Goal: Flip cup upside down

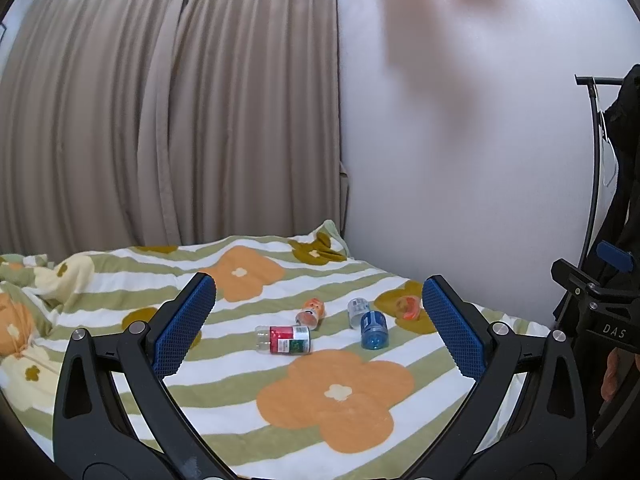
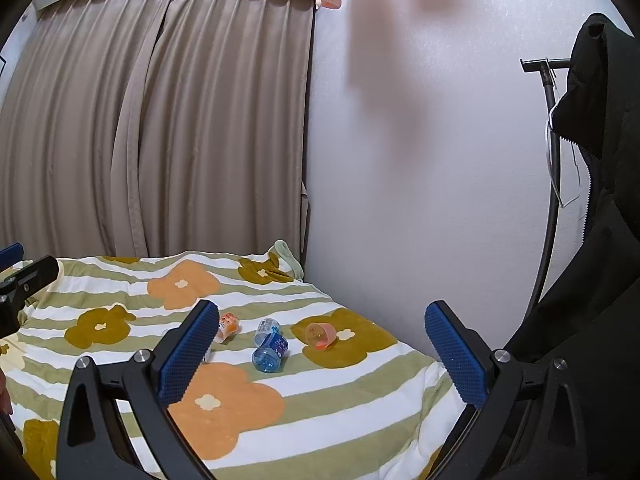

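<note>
Right wrist view: the right gripper (image 2: 320,356) hangs wide over the bed (image 2: 360,400), holding nothing. An orange cup (image 2: 320,335) lies tipped on its side near the wall (image 2: 420,180), beside small bottles (image 2: 269,350). The left gripper (image 1: 318,328) is spread wide too, empty.

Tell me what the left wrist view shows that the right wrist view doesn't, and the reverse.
Only the left wrist view shows the red-labelled bottle in full; in the right wrist view a finger hides nearly all of it. Only the right wrist view shows the orange cup clear of the fingers, lying on its side. Both show the blue bottle, the clear bottle, the small orange bottle and the flowered blanket, with both grippers open and empty.
</note>
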Action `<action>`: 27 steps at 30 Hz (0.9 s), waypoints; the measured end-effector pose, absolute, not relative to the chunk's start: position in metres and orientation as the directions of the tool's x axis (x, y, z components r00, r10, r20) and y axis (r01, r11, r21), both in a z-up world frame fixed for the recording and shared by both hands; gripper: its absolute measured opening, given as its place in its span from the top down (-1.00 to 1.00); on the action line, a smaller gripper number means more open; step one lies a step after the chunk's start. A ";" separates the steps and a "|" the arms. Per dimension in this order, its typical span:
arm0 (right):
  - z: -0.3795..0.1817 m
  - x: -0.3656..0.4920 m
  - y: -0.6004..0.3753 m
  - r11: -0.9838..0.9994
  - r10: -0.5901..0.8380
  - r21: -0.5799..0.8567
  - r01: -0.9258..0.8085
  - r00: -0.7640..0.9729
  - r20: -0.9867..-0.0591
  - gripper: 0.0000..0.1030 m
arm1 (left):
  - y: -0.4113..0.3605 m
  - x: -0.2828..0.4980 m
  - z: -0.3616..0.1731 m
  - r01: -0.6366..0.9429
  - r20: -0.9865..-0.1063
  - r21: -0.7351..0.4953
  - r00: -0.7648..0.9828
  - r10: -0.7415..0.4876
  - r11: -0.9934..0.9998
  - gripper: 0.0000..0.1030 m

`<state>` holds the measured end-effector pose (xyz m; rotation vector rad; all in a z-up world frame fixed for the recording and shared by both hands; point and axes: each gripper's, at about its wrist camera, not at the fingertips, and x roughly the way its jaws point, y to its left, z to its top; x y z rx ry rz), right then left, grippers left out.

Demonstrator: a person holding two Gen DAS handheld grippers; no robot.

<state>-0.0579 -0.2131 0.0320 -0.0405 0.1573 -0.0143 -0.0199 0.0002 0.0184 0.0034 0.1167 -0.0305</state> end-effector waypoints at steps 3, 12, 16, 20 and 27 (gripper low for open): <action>0.035 -0.060 -0.213 0.999 -0.017 -0.040 0.011 0.987 -0.157 -0.99 | 0.000 -0.020 0.018 0.030 -0.116 0.003 0.993 -0.030 1.000 -0.99; 0.039 -0.067 -0.200 0.999 -0.024 -0.043 0.018 0.987 -0.158 -0.99 | 0.001 -0.021 0.017 0.041 -0.114 0.009 0.993 -0.040 0.999 -0.99; 0.040 -0.070 -0.197 0.999 -0.024 -0.047 0.017 0.987 -0.162 -0.99 | 0.000 -0.021 0.017 0.043 -0.114 0.008 0.993 -0.042 0.999 -0.99; 0.041 -0.073 -0.197 0.999 -0.020 -0.044 0.013 0.986 -0.165 -0.99 | -0.001 -0.020 0.016 0.043 -0.118 0.011 0.992 -0.041 0.999 -0.99; 0.041 -0.078 -0.199 0.999 -0.021 -0.041 0.014 0.985 -0.174 -0.99 | -0.002 -0.021 0.014 0.045 -0.124 0.011 0.991 -0.043 0.999 -0.99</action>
